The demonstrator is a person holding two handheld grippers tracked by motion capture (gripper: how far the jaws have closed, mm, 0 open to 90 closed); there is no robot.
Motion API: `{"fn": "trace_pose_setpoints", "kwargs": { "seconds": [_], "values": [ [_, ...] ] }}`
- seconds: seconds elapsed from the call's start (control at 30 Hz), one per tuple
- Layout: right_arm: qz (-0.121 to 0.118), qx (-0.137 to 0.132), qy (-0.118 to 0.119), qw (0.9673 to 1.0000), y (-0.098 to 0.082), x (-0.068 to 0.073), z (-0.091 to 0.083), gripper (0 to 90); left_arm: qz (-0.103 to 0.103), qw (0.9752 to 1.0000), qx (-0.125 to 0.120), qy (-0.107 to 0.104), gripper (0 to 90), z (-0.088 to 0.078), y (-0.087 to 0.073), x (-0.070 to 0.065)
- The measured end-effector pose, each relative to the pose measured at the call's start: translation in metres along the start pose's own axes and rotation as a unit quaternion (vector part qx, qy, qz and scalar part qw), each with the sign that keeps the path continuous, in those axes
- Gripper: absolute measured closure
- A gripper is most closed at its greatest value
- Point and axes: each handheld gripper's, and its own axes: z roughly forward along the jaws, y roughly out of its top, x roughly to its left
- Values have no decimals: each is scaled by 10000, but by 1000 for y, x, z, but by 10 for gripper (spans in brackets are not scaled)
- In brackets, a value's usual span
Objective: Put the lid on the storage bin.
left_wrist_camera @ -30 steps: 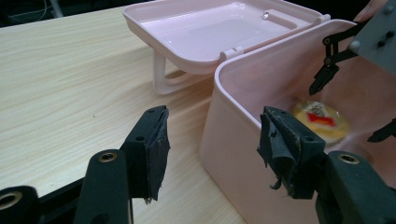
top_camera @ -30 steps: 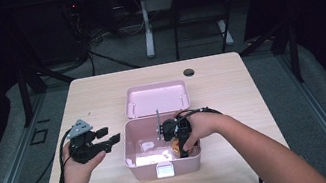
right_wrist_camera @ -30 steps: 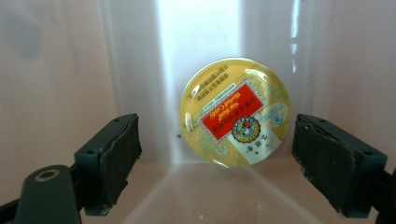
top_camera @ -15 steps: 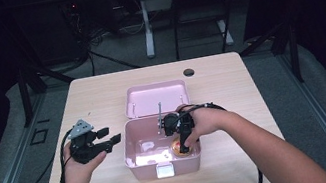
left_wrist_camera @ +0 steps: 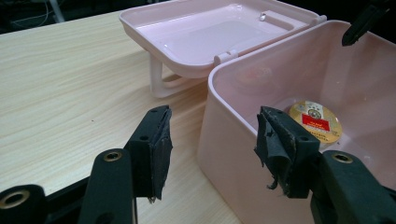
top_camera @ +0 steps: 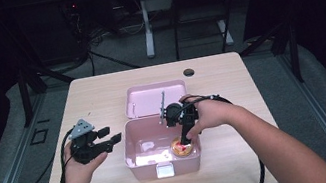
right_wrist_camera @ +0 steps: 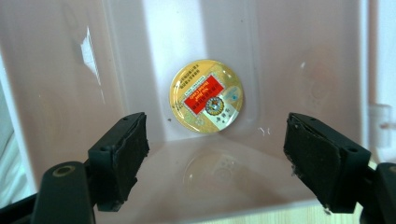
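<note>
Gold tin lies free between released right tongs; left tongs, released, straddle the box wall.

The light wooden surface has a small dark round hole near its far edge. Beyond it, white legs of another desk stand on grey floor among black cables.

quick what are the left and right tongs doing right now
Left tongs: open, holding nothing, jaws on either side of the pink box wall.
Right tongs: open, empty, above the round tin.
</note>
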Motion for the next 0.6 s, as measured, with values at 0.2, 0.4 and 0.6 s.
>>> {"fn": "trace_pose_setpoints", "kwargs": {
  "seconds": [0.2, 0.4, 0.6],
  "values": [
    [75, -104, -35, 9999, -3, -2, -7, 218, 45, 10000, -15, -46, 442, -2, 2, -1],
    [137, -160, -101, 9997, -6, -4, -12, 230, 138, 9999, 44, -88, 452, -1, 2, -3],
    [165, -172, -180, 9996, -9, -6, -19, 258, 129, 9998, 35, -142, 462, -2, 3, -4]
  ]
}}
